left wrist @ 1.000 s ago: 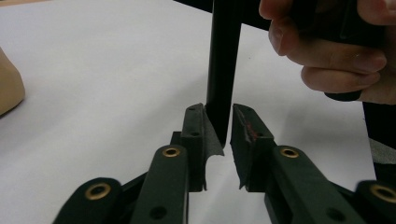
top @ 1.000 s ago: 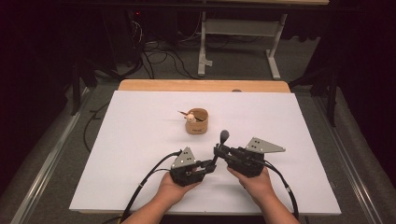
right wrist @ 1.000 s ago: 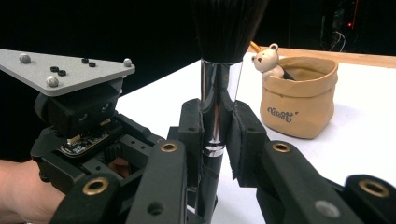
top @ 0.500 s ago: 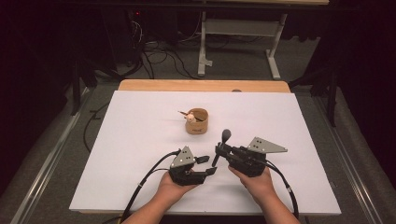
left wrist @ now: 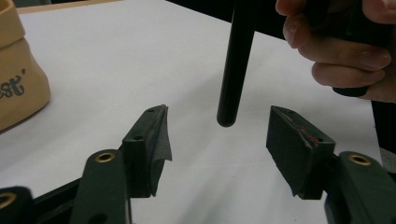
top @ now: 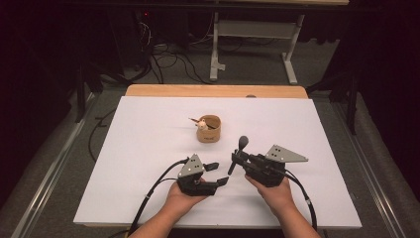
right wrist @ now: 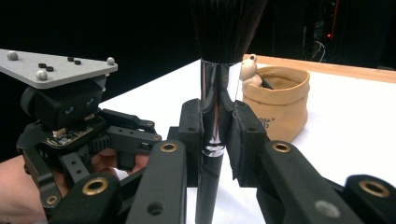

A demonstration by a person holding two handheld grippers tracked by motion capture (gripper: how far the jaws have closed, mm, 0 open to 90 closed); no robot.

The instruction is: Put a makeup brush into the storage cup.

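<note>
The left gripper has just been opening; its jaws stand apart with the black handle tip of the makeup brush hanging between them, untouched. The right gripper alone clamps the brush at its shiny ferrule, bristles up. That smooth metal could let the brush slip or tilt. Farther off, the tan pouch-shaped cup could tip if bumped.

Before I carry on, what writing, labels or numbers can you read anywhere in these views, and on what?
"est'": the end of a dark word printed on the tan sack-shaped ceramic pot, left gripper view; the rest is cut off by the frame.
Dark print on the same pot, behind a jaw in the right gripper view: too blurred and hidden to read.
High view: no readable writing.
</note>
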